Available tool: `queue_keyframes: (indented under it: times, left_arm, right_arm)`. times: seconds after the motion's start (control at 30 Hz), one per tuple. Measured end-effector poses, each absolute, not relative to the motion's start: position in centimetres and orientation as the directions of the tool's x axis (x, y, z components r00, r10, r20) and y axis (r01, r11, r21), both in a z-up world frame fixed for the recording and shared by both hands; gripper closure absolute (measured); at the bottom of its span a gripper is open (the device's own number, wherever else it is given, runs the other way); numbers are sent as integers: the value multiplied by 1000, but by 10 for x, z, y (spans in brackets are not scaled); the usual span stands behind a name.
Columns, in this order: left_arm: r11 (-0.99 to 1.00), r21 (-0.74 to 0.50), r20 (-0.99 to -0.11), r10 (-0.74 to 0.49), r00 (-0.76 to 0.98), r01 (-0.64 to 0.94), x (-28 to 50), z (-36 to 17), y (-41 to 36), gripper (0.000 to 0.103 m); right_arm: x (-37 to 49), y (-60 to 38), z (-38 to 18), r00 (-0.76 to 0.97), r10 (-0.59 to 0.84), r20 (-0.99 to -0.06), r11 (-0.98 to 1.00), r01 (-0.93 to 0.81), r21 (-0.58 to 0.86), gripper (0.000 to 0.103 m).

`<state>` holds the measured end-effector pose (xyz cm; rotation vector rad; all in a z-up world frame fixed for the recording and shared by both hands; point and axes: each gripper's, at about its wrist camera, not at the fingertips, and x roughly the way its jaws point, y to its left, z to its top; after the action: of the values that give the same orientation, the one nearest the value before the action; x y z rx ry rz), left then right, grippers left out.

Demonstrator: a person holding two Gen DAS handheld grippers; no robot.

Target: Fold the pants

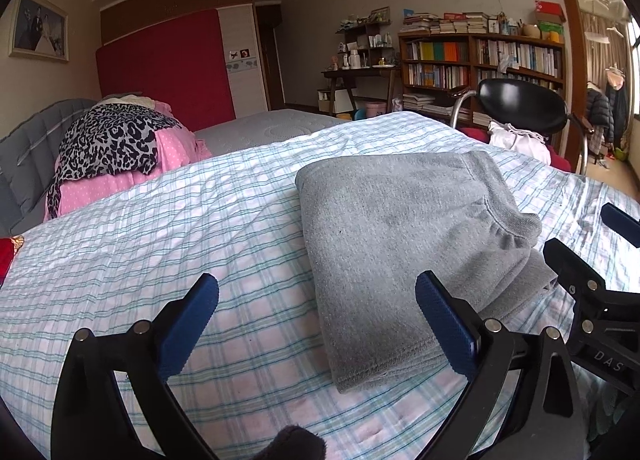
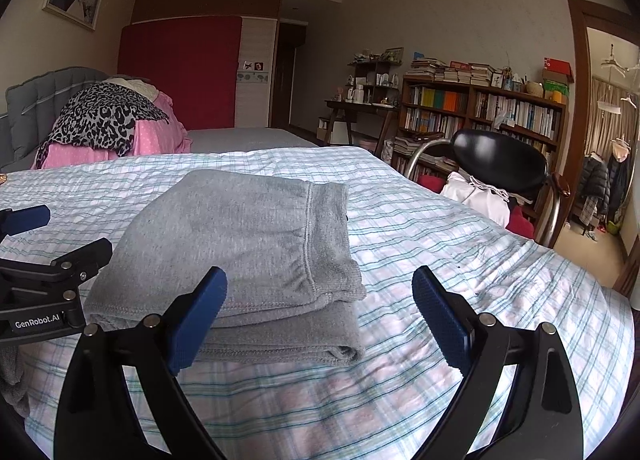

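The grey pants (image 1: 400, 228) lie folded into a compact stack on the plaid bed sheet (image 1: 160, 228). In the left wrist view my left gripper (image 1: 316, 292) stands open at the stack's near left edge, its blue pads (image 1: 192, 328) touching nothing. My right gripper (image 1: 588, 232) shows at the right edge of that view, beside the stack. In the right wrist view the same pants (image 2: 240, 232) lie with the elastic waistband on top to the right. My right gripper (image 2: 320, 284) is open in front of the stack's near right corner, pads clear. My left gripper (image 2: 60, 232) is at the left.
A heap of pink and leopard-print clothes (image 1: 116, 148) sits at the bed's far left by the grey headboard (image 1: 28, 148). A black chair (image 1: 524, 104) with white cloth stands off the bed's far right, before a bookshelf (image 1: 480, 56). The sheet (image 2: 460, 244) stretches right of the stack.
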<state>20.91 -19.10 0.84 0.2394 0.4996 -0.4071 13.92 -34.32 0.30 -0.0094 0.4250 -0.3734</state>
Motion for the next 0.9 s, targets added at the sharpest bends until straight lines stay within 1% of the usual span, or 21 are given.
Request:
queue_keyframes:
  times: [0.27,0.9]
  left_arm:
    - [885,128,-519,-326,790,449,208,5,-194,5]
    - [882,132,-525,-325,787,452,210,4,-196,5]
  right_arm:
    - [144,-342,1,838,-353,-415,934,341,-104,8]
    - [145,-343,0,839,-354,-413,934,340,-108,8]
